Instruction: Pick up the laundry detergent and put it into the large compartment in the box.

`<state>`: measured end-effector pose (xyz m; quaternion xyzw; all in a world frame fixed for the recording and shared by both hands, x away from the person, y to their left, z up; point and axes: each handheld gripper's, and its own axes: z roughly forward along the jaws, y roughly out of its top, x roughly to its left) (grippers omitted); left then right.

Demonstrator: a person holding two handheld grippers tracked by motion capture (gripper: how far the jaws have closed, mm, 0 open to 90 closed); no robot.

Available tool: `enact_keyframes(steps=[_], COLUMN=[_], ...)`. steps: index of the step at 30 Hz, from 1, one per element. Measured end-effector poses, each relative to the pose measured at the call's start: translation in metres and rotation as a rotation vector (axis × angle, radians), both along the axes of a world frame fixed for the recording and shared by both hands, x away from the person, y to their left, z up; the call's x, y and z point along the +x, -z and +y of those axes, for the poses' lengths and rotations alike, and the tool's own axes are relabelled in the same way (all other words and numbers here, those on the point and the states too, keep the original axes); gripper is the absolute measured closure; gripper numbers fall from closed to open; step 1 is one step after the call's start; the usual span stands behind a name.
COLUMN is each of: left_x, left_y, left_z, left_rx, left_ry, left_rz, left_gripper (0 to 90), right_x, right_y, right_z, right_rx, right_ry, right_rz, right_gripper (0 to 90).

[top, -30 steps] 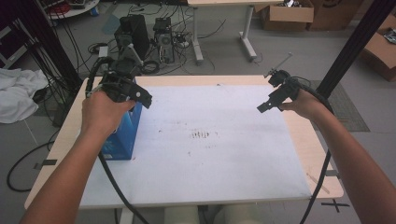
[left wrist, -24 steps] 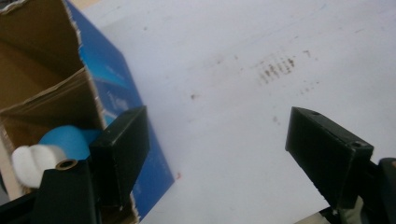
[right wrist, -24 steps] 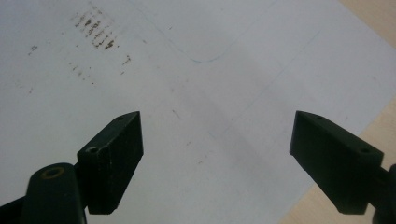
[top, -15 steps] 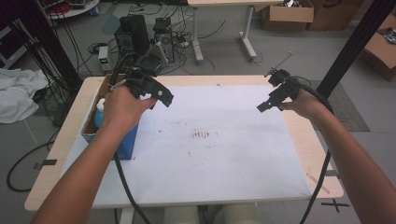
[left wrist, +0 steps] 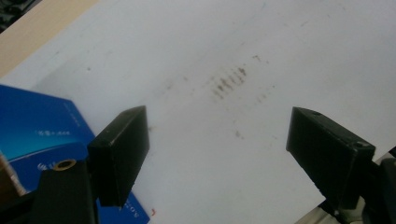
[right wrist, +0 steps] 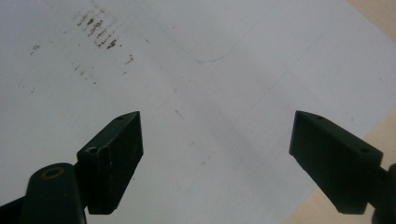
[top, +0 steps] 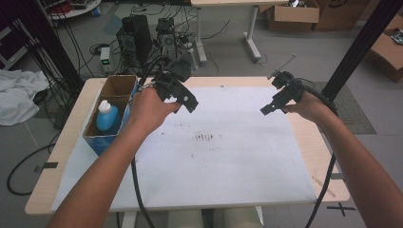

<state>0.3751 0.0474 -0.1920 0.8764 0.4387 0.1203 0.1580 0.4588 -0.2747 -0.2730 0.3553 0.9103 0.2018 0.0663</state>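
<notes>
A blue cardboard box (top: 110,124) stands at the table's left edge, with a blue bottle with a white cap (top: 106,116) upright in its near compartment. My left gripper (top: 183,99) hovers open just right of the box, over the white sheet (top: 228,156). Its own view shows the jaws wide apart, empty, with the box's blue side (left wrist: 37,135) at the lower left. My right gripper (top: 267,108) hangs open and empty over the sheet's right part (right wrist: 224,84).
Dark smudges (top: 205,137) mark the sheet's middle. The wooden table (top: 71,118) shows bare along its left and right edges. Computer towers (top: 135,35), cables and cardboard boxes (top: 292,16) lie on the floor beyond. A black pole (top: 354,52) rises at the right.
My left gripper has swung right, away from above the blue box, uncovering the bottle inside. The right gripper has stayed put.
</notes>
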Motion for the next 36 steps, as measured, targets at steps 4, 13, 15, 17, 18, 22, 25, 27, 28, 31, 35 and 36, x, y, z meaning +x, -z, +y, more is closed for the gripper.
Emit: enact_keyframes(steps=[4, 13, 15, 17, 18, 22, 25, 27, 28, 31, 35, 36], left_x=[0.001, 0.007, 0.007, 0.008, 0.009, 0.011, 0.012, 0.013, 0.013, 0.014, 0.014, 0.014], left_y=[0.006, 0.017, 0.018, 0.02, 0.021, 0.024, 0.025, 0.025, 0.026, 0.026, 0.027, 0.027], left_z=[-0.009, -0.028, -0.029, -0.03, -0.031, -0.03, -0.03, -0.03, -0.03, -0.03, -0.029, -0.028], left_rx=[0.002, -0.009, -0.01, -0.017, -0.014, -0.019, -0.016, -0.014, -0.018, -0.019, -0.018, -0.018], left_ry=[0.022, 0.079, 0.083, 0.101, 0.105, 0.1, 0.108, 0.11, 0.112, 0.12, 0.118, 0.115], left_rz=[0.01, 0.028, 0.03, 0.04, 0.045, 0.049, 0.056, 0.055, 0.057, 0.06, 0.061, 0.063], left_gripper=[22.1, 22.3, 22.4, 22.4, 22.6, 22.7, 22.7, 22.8, 22.8, 22.9, 23.0, 23.0], right_x=[0.001, 0.003, 0.003, 0.004, 0.004, 0.005, 0.006, 0.006, 0.006, 0.007, 0.007, 0.006], right_y=[0.0, 0.002, 0.002, 0.002, 0.002, 0.003, 0.004, 0.005, 0.005, 0.005, 0.005, 0.005], right_z=[-0.001, 0.001, 0.002, 0.003, 0.003, 0.005, 0.005, 0.005, 0.006, 0.006, 0.006, 0.006], right_rx=[0.0, 0.001, 0.002, -0.001, 0.0, -0.002, -0.002, 0.0, 0.001, 0.002, 0.0, -0.004], right_ry=[0.0, -0.002, -0.001, -0.005, -0.001, -0.01, -0.012, -0.013, -0.013, -0.012, -0.015, -0.016], right_rz=[0.0, 0.005, 0.005, 0.006, 0.01, 0.008, 0.009, 0.012, 0.012, 0.013, 0.014, 0.017], right_gripper=[17.6, 17.6, 17.6, 17.6, 17.6, 17.6, 17.6, 17.7, 17.6, 17.7, 17.7, 17.6])
